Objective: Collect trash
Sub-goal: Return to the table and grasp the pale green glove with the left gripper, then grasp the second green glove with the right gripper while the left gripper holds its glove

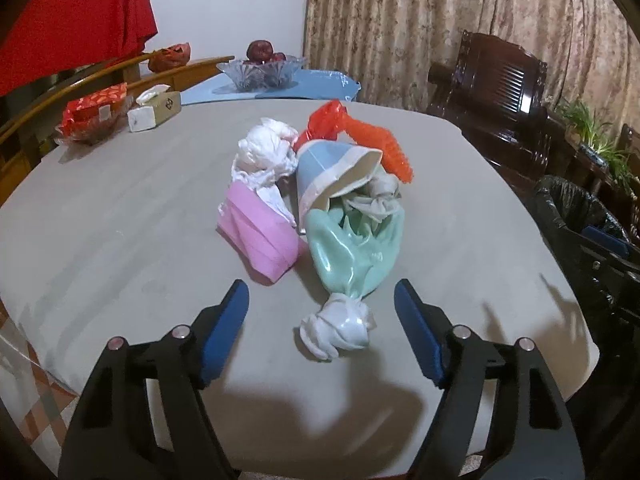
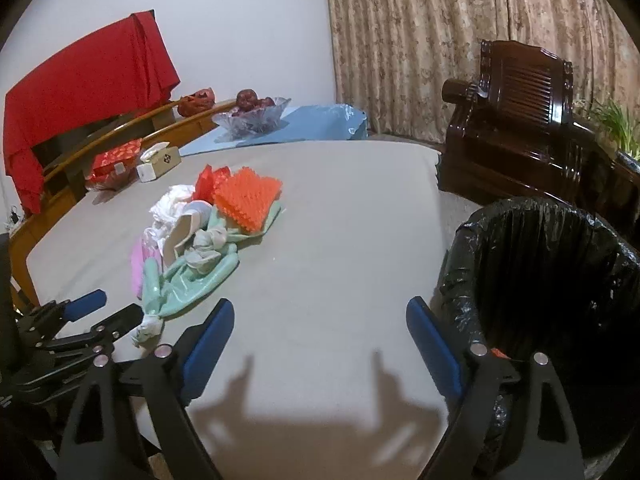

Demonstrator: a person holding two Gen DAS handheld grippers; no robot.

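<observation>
Both jaws spread, left gripper [image 1: 322, 296] facing mint bag [image 1: 352, 240]: light, soft, slippery, so pinch its white knot [image 1: 336, 330]; right gripper [image 2: 320, 316] empty.

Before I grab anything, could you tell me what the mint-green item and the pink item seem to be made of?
Mint-green item: probably thin glossy plastic film or latex; it shows sharp highlights and soft wrinkles.
Pink item: likely matte paper or thin card; flat folded faces, no shine.
</observation>
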